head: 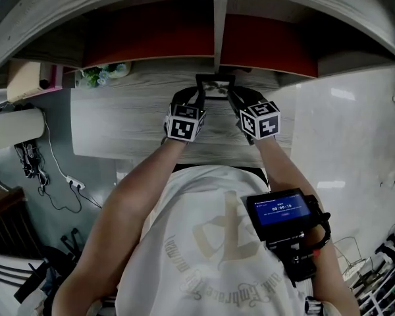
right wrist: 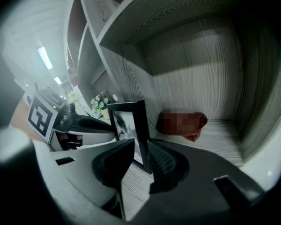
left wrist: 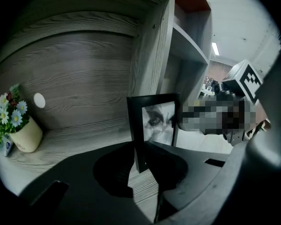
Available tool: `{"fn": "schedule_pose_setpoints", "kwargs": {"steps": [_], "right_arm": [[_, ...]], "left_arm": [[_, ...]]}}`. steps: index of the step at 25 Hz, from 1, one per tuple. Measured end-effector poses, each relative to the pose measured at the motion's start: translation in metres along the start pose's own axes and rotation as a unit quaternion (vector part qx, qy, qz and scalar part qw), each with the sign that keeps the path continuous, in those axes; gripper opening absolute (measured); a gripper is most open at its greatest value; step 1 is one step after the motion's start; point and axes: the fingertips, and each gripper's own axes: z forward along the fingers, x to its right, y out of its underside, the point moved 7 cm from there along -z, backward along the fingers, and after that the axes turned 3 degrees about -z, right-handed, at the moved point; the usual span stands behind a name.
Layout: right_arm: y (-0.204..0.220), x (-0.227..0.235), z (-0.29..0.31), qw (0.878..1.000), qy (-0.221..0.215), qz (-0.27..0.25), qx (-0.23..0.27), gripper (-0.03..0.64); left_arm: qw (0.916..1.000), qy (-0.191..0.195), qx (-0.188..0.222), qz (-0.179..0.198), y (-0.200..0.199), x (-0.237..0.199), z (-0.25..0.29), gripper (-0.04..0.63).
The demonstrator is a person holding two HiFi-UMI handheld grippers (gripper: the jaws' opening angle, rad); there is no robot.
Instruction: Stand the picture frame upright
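Note:
A black picture frame (head: 215, 84) stands upright on the wood-grain desk (head: 128, 120), just in front of the shelf divider. In the left gripper view the picture frame (left wrist: 154, 121) shows a black-and-white photo, and its left edge runs down between the jaws of my left gripper (left wrist: 141, 165). The right gripper view shows the picture frame (right wrist: 129, 125) with its right edge between the jaws of my right gripper (right wrist: 141, 161). From the head view, the left gripper (head: 199, 96) and right gripper (head: 232, 96) flank the frame, each closed on one side.
A small pot of flowers (left wrist: 23, 132) stands at the back left of the desk. The vertical shelf divider (left wrist: 152, 46) rises right behind the frame, with shelf compartments on both sides. A white tabletop (head: 342, 130) adjoins on the right. Cables (head: 49, 176) lie on the floor at the left.

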Motion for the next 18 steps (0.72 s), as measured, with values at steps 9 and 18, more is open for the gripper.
{"fn": "schedule_pose_setpoints", "kwargs": {"steps": [9,18], "right_arm": [[-0.008,-0.004,0.002,1.000,0.003,-0.005,0.001,0.091],[-0.006,0.003,0.014,1.000,0.000,0.001,-0.006,0.091]], "left_arm": [[0.9999,0.004,0.009,-0.001,-0.010,-0.003,-0.004,0.072],[0.9997,-0.011,-0.020,0.005,-0.001,-0.014,0.009,0.071]]}}
